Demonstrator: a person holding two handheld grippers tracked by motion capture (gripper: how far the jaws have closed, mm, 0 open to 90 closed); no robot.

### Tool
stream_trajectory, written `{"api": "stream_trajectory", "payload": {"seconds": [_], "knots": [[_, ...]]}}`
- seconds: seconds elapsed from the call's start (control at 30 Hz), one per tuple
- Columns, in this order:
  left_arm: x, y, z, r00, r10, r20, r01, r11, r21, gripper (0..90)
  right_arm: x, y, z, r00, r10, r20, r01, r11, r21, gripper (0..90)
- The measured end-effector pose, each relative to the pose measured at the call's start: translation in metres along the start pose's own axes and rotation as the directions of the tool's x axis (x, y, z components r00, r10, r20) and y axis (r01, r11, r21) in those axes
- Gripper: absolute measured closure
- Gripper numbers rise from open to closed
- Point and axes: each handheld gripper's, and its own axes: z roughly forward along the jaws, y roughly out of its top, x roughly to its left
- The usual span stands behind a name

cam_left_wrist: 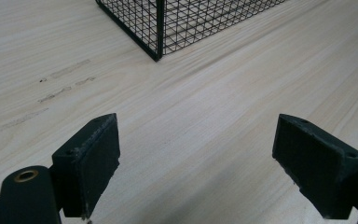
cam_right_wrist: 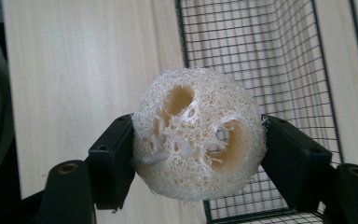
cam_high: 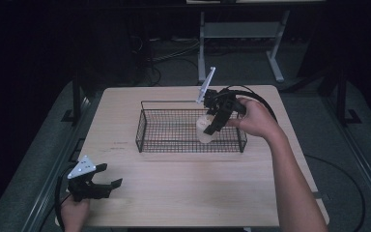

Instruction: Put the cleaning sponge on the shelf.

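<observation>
The right gripper (cam_high: 211,126) pinches the loofah (cam_right_wrist: 199,133) over the right end of the basket (cam_high: 145,129), jaws squeezed onto its sides. It looks springy, so a loose squeeze could let it pop out and bounce off the basket's rim onto the table (cam_high: 183,188). The left gripper (cam_left_wrist: 196,163) rests spread wide, well clear of the basket.

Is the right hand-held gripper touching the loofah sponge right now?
Touching. In the right gripper view, the right hand-held gripper has both black pads pressed against the sides of the loofah sponge, with no gap on either side, above the wire basket.
</observation>
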Motion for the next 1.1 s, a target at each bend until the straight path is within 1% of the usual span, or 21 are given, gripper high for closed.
{"api": "stream_trajectory", "payload": {"seconds": [0.03,0.1,0.13,0.2,0.23,0.33,0.4,0.47,0.5,0.63,0.7,0.77,0.8,0.87,0.93,1.03,1.1], "knots": [[0.0,0.0,0.0,1.0,0.002,-0.001,-0.002,1.0,0.002,13.7,-0.006,-0.001,0.001,0.9997,0.024,0.012,-0.023,1.0,-0.011,30.1],[0.0,0.0,0.0,1.0,0.001,0.0,-0.001,1.0,0.001,13.7,-0.011,-0.003,0.002,0.999,0.041,0.018,-0.04,0.999,-0.023,30.0],[0.0,0.0,0.0,1.0,0.001,0.0,-0.001,1.0,0.001,13.7,-0.013,-0.004,0.003,0.9985,0.052,0.014,-0.052,0.998,-0.025,30.1],[0.0,0.0,0.0,1.0,0.001,0.0,-0.001,1.0,0.0,13.7,-0.015,-0.004,0.004,0.9983,0.056,0.016,-0.055,0.998,-0.02,30.1],[0.0,0.0,0.0,1.0,-0.001,0.001,0.001,1.0,0.002,13.7,-0.018,-0.005,0.008,0.9977,0.066,0.019,-0.065,0.998,-0.008,30.0],[0.0,0.0,0.0,1.0,0.0,0.002,0.0,1.0,0.003,13.7,-0.021,-0.005,0.01,0.9971,0.071,0.028,-0.07,0.997,-0.008,30.0],[0.0,0.0,-0.001,1.0,-0.001,0.001,0.001,1.0,0.002,13.6,-0.025,-0.006,0.012,0.9953,0.091,0.033,-0.091,0.996,-0.015,30.0],[0.0,0.0,-0.001,1.0,0.005,0.0,-0.005,1.0,0.005,13.7,-0.026,-0.006,0.014,0.9953,0.091,0.033,-0.091,0.996,-0.015,30.0],[0.0,0.0,-0.002,1.0,0.004,0.001,-0.004,1.0,0.005,13.7,-0.029,-0.006,0.015,0.9943,0.101,0.034,-0.101,0.995,-0.013,30.1],[0.0,-0.001,-0.002,1.0,-0.002,-0.001,0.002,1.0,0.003,13.7,-0.033,-0.007,0.02,0.9935,0.109,0.033,-0.109,0.994,-0.01,30.0],[0.0,-0.001,-0.002,1.0,-0.002,0.0,0.002,1.0,0.003,13.7,-0.035,-0.008,0.022,0.9926,0.114,0.044,-0.113,0.994,-0.005,30.0],[0.0,-0.001,-0.002,1.0,-0.003,0.0,0.003,1.0,0.003,13.7,-0.037,-0.009,0.024,0.9918,0.121,0.041,-0.121,0.993,-0.008,30.0],[0.0,-0.001,-0.002,1.0,-0.001,0.001,0.001,1.0,0.004,13.7,-0.038,-0.009,0.025,0.9917,0.12,0.047,-0.12,0.993,-0.01,30.0],[0.0,-0.001,-0.002,1.0,0.0,0.0,0.0,1.0,0.004,13.7,-0.041,-0.011,0.027,0.9904,0.135,0.03,-0.135,0.991,-0.027,30.1],[0.0,-0.001,-0.002,1.0,0.0,0.001,0.0,1.0,0.004,13.7,-0.041,-0.012,0.028,0.9897,0.14,0.03,-0.139,0.99,-0.028,30.0],[0.0,-0.001,-0.002,1.0,0.002,0.001,-0.002,1.0,0.006,13.7,-0.045,-0.016,0.035,0.9887,0.147,0.027,-0.147,0.989,-0.021,30.1],[0.0,-0.001,-0.002,1.0,-0.005,-0.001,0.005,1.0,0.002,13.7,-0.047,-0.017,0.038,0.9882,0.15,0.03,-0.15,0.989,-0.019,30.0]]}}
